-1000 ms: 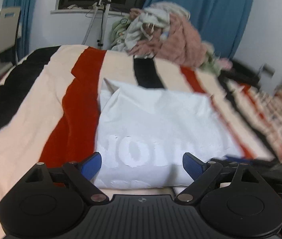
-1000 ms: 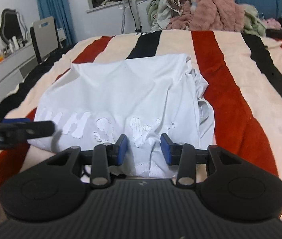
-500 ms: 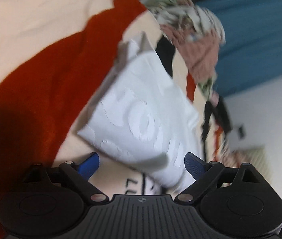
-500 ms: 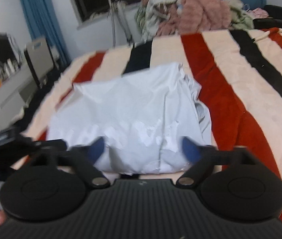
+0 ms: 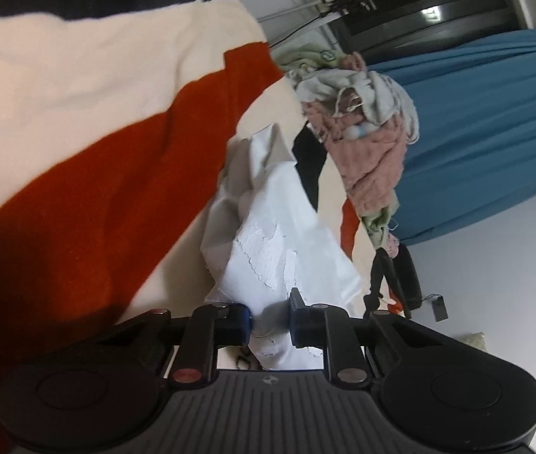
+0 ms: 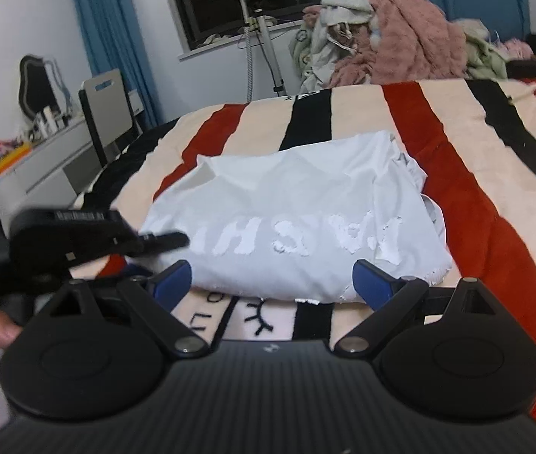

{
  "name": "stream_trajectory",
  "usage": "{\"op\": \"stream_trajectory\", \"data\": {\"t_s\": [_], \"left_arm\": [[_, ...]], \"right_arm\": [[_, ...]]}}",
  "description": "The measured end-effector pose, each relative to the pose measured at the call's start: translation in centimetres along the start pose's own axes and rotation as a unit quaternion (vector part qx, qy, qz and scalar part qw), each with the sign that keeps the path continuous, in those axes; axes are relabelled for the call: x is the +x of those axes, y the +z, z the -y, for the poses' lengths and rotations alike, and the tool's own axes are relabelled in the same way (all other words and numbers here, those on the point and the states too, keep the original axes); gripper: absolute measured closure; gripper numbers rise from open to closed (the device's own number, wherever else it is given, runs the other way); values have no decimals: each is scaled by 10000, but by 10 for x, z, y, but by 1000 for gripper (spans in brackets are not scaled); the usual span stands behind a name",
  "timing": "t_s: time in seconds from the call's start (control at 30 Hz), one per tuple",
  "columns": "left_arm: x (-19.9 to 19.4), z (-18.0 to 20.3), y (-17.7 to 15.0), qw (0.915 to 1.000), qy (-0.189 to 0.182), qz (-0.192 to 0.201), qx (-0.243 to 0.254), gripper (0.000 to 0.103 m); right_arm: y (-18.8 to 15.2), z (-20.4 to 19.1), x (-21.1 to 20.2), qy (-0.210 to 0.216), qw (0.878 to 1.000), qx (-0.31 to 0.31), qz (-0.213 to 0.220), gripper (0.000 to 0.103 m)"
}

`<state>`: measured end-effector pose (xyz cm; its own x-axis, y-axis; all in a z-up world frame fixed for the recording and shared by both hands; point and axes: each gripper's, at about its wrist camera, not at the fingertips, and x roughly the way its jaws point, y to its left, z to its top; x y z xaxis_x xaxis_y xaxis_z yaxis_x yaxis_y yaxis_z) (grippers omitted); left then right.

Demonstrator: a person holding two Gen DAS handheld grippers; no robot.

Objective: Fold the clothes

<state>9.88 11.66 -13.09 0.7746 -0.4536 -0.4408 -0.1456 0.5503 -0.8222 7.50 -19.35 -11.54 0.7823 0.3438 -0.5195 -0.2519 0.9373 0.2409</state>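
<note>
Shirt (image 6: 298, 223) half folded, pile (image 6: 389, 38) untouched.
Left gripper (image 5: 270, 323) has just closed on its edge; right gripper (image 6: 271, 280) released.

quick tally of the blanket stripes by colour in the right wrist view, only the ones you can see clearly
Blanket stripes in the right wrist view:
red stripes: 3
black stripes: 3
cream stripes: 4
Total: 10
The edges blur, so more may lie out of view.

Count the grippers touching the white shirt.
1. The left gripper has just been closing and pinches the white shirt at its near left edge. The right gripper hangs open above the near hem, apart from it.
</note>
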Motion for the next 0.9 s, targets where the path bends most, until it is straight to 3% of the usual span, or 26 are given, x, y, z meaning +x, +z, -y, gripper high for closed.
{"op": "stream_trajectory", "data": {"t_s": [0.13,0.3,0.37,0.47,0.53,0.57,0.6,0.7,0.8,0.83,0.87,0.9], "left_arm": [[-2,2,1,9999,-7,-27,-101,84],[-1,3,-1,9999,-20,-7,-120,84],[0,1,0,9999,-38,2,-158,84],[-1,-3,-2,9997,-49,-5,-229,84],[1,-5,-1,9996,-68,-7,-273,84],[1,-6,0,9995,-78,-7,-295,84],[0,-7,0,9995,-88,-7,-315,84],[0,-8,0,9994,-91,-15,-323,84],[0,-6,0,9997,-23,-24,-254,84],[-2,-4,-2,9998,-16,-5,-214,85],[-4,-3,-3,9998,-17,18,-175,85],[-6,-2,-4,9999,-17,41,-135,85]], "right_arm": [[0,6,2,148,9995,279,-46,9],[-3,27,14,947,9853,1378,-347,9],[-10,44,27,1339,9645,2209,-551,10],[-23,73,45,1781,9167,3496,-756,10],[-30,92,46,1631,8951,4118,-510,15],[-34,102,46,1530,8845,4391,-366,28],[-36,110,44,1380,8767,4602,-232,33],[-44,130,37,981,8592,5020,151,36],[-49,139,35,789,8520,5161,380,41],[-49,139,34,731,8533,5148,393,47],[-49,139,34,671,8567,5101,371,64],[-48,137,33,629,8606,5040,368,72]]}}
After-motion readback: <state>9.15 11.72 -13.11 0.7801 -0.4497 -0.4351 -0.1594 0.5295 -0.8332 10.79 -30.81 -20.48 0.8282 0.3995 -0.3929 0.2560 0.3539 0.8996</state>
